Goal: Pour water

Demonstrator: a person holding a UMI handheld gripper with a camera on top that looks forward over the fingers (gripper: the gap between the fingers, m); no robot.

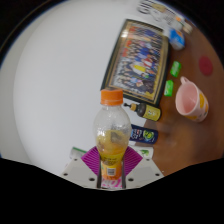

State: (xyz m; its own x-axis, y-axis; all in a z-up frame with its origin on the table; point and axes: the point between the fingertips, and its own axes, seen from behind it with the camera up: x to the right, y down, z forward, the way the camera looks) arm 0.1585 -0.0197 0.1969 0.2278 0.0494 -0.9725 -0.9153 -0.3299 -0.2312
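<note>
the bottle (112, 140) stands upright between the gripper's (112, 168) two fingers, its orange cap on top, clear plastic at the shoulder and a yellow-orange liquid filling the lower half; a label wraps its base but the writing on it is too small to read. the magenta pads (93, 158) sit close against the bottle's lower body on either side, and the fingers look clamped onto it, though the exact contact is hard to make out. the gripper points forward over a table (50, 80) whose near part is white and whose far right part is brown wood. just beyond the bottle to the right lies a small dark bottle (146, 112) with a yellow cap, on its side, and nearer the fingers a small box (145, 134) with blue, yellow and green print, lettering unreadable. further right a pink cup (192, 100) lies tilted with its mouth toward the bottle. beyond these a large flat box (143, 58) with a dark border shows rows of colourful pictures; its text cannot be read. two small green items (172, 78) lie beside it.
</note>
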